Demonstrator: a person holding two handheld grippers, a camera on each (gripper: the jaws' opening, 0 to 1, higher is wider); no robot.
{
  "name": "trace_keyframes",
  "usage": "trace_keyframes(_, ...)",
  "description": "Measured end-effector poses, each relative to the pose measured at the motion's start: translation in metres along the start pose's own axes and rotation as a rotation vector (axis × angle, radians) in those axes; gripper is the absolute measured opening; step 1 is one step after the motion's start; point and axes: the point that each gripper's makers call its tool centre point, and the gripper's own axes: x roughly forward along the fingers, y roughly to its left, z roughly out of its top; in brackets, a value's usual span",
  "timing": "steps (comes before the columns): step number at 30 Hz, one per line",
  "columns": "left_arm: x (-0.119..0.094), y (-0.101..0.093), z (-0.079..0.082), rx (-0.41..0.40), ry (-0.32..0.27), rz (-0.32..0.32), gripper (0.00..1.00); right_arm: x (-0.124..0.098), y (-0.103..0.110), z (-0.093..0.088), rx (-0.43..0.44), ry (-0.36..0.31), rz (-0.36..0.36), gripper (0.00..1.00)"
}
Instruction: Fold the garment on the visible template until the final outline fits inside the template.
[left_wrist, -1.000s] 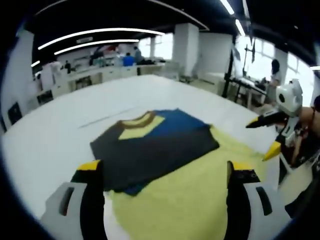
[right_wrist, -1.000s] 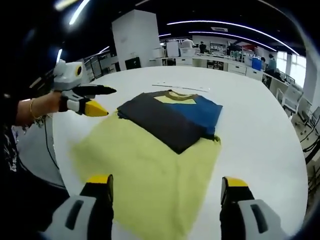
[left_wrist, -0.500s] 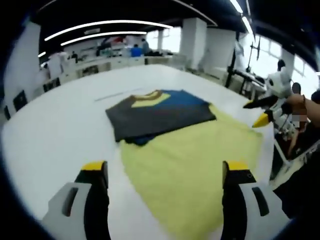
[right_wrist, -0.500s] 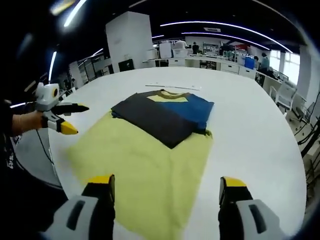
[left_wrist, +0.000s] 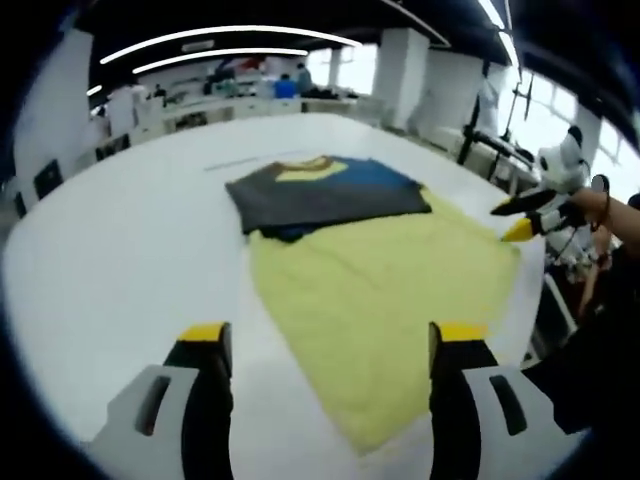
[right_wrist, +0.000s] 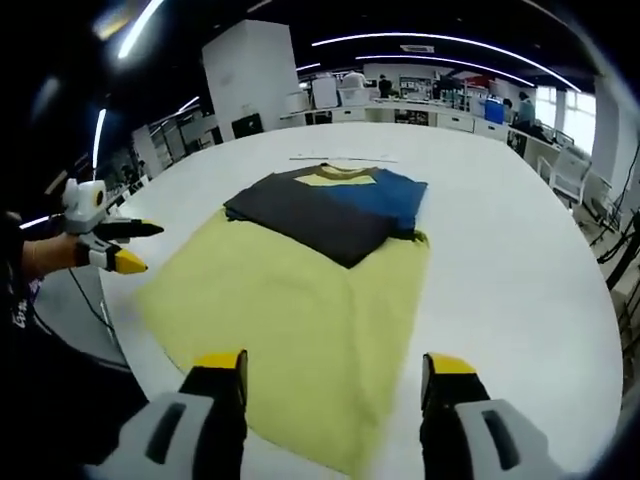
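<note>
Garment (left_wrist: 318, 195), folded, dark grey and blue, lies at the far end of the yellow template (left_wrist: 385, 290) on the white bench (left_wrist: 120, 260). Left claw (left_wrist: 325, 345) hangs open and empty above the template's near edge, well apart from the garment. Right claw (right_wrist: 335, 370) likewise open, empty, over the near edge.

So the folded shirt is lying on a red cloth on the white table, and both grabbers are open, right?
Not quite: the cloth under the folded shirt is yellow, not red, as the right gripper view shows. The rest holds: it lies on the white table, and both the left gripper and right gripper have their fingers apart.
</note>
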Motion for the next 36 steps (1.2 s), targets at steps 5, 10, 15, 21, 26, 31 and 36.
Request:
trace_keyframes(5,-0.007,0.0,-0.015,-0.013,0.03,0.022,0.65,-0.003,0.001,-0.014,-0.016,0.035,-0.027,0.66)
trace_keyframes(10,-0.014,0.002,-0.03,-0.033,0.073,0.047,0.57,-0.005,-0.001,-0.025,-0.023,0.067,-0.047,0.6)
trace_keyframes(15,-0.022,0.0,-0.04,-0.067,0.1,0.076,0.47,-0.01,-0.005,-0.035,-0.039,0.1,-0.091,0.5)
trace_keyframes(21,-0.025,-0.006,-0.051,-0.135,0.156,0.094,0.36,-0.016,-0.011,-0.051,-0.096,0.186,-0.164,0.35)
trace_keyframes(26,-0.027,-0.009,-0.06,-0.178,0.18,0.111,0.31,-0.019,-0.009,-0.056,-0.048,0.182,-0.162,0.26)
trace_keyframes(31,-0.028,-0.006,-0.069,-0.214,0.202,0.123,0.26,-0.019,-0.008,-0.059,0.052,0.161,-0.142,0.22)
trace_keyframes(36,-0.03,-0.01,-0.072,-0.265,0.208,0.118,0.19,-0.021,-0.012,-0.058,0.131,0.126,-0.136,0.19)
